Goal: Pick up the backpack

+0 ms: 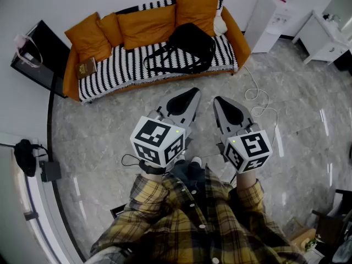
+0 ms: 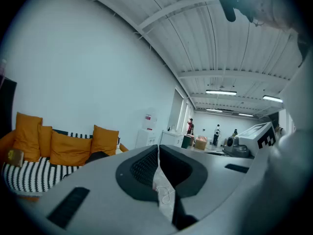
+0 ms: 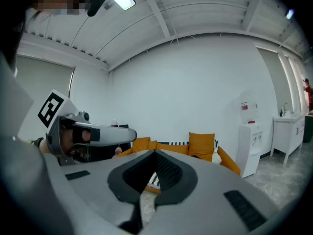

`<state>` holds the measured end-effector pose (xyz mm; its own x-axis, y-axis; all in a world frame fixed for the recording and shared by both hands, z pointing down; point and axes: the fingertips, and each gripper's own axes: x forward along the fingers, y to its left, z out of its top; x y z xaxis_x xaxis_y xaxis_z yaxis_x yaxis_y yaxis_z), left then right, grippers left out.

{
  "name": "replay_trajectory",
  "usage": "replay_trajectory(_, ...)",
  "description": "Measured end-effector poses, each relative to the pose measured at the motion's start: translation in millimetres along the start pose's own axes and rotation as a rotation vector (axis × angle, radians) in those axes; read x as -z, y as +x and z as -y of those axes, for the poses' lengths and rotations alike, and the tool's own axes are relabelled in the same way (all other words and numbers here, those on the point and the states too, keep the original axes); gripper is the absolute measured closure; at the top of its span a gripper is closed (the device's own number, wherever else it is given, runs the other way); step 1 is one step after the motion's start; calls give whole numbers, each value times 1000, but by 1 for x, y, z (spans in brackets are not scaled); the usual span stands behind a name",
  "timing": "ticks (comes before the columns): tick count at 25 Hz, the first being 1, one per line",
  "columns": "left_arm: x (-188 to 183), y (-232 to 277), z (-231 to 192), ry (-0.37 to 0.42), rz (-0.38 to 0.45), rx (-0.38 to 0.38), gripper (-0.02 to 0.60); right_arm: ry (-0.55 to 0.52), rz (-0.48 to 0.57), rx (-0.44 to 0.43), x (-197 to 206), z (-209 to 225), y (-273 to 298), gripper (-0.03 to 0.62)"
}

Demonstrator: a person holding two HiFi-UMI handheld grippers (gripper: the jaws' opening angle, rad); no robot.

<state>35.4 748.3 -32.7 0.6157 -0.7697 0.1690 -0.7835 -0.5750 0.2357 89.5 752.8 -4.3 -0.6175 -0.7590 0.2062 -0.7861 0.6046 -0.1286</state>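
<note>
The black backpack (image 1: 186,47) lies on the right half of the orange sofa (image 1: 70,76), on its black-and-white striped cover, straps trailing left. Both grippers hover over the grey floor a good way short of the sofa, pointing toward it. My left gripper (image 1: 193,92) is shut with nothing between its jaws, and my right gripper (image 1: 218,100) beside it is likewise shut and empty. In the left gripper view the closed jaws (image 2: 158,149) fill the foreground, with the backpack (image 2: 98,155) a dark shape on the sofa behind. The right gripper view shows its closed jaws (image 3: 155,153) and the left gripper (image 3: 93,133) alongside.
Orange cushions (image 1: 147,25) line the sofa back; a brown book (image 1: 86,66) rests at its left end. A white cable (image 1: 256,99) curls on the floor right of the sofa. White cabinets (image 1: 269,18) stand at the right, a black stand (image 1: 41,51) at the left. People (image 2: 190,126) stand far off.
</note>
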Motion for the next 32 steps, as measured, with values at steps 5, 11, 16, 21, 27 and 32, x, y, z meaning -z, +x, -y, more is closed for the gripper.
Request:
replay_trajectory(5, -1, 4, -3, 3, 6, -8, 552, 1, 7, -7, 0, 1, 3, 579)
replay_trajectory(11, -3, 6, -3, 11, 17, -31, 552, 15, 20, -3, 1, 10, -2, 579)
replay_trajectory(16, -6, 7, -5, 15, 28, -54, 552, 18, 25, -15, 3, 14, -7, 579)
replay_trajectory(21, -8, 11, -10, 18, 33, -65, 552, 22, 28, -12, 4, 21, -5, 579)
replay_trajectory(27, -7, 32, -34, 11, 26, -72, 552, 18, 12, -19, 5, 35, 21, 579)
replay_trajectory(32, -12, 61, -73, 7, 17, -75, 552, 19, -8, -21, 4, 52, 65, 579)
